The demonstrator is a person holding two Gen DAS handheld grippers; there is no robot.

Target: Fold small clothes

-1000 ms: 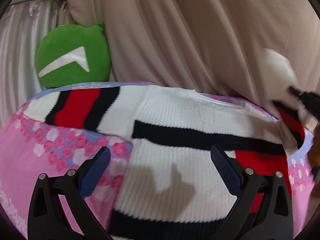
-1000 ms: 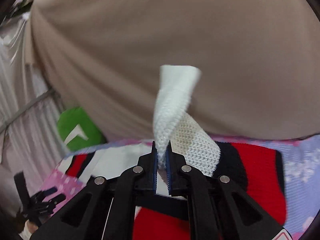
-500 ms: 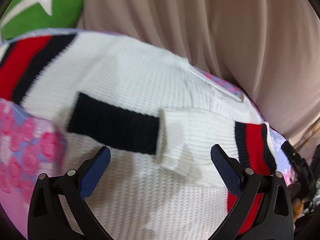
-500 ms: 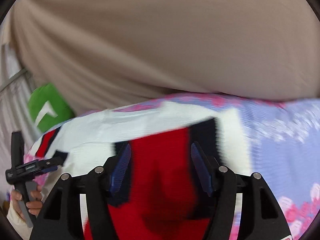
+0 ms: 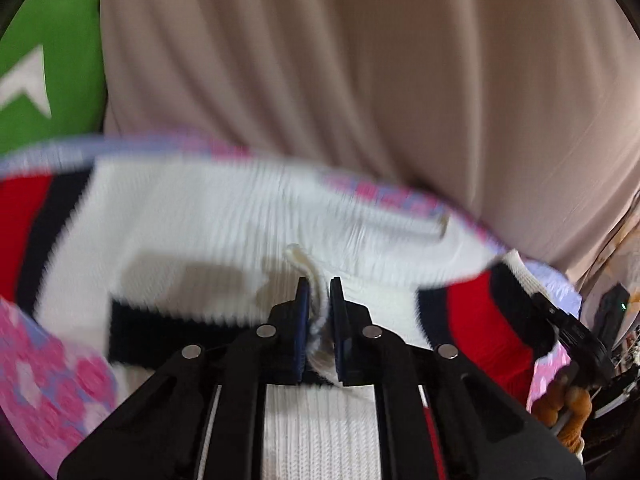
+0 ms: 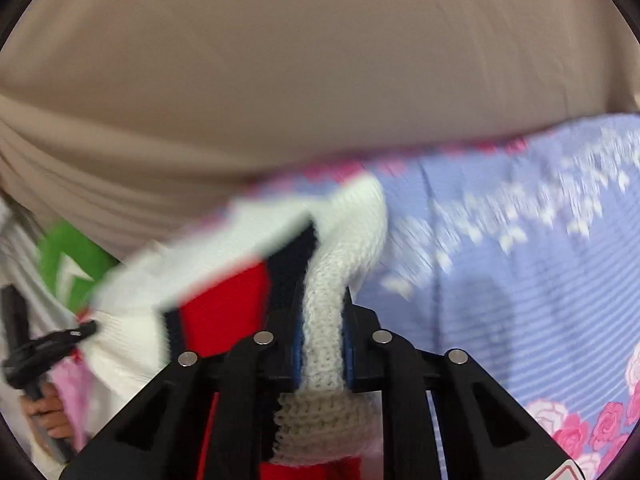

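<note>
Both pinching: left gripper (image 5: 319, 312) on white cuff, right gripper (image 6: 322, 332) on knit edge of striped sweater (image 5: 224, 232), lying on floral sheet (image 6: 520, 248). Mid-fold; next, carry both edges across evenly

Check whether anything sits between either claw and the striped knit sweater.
Nothing visible does. The left claw is already shut on a white fold of the white, red and navy striped knit sweater, and the right claw is shut on its white ribbed edge.
</note>
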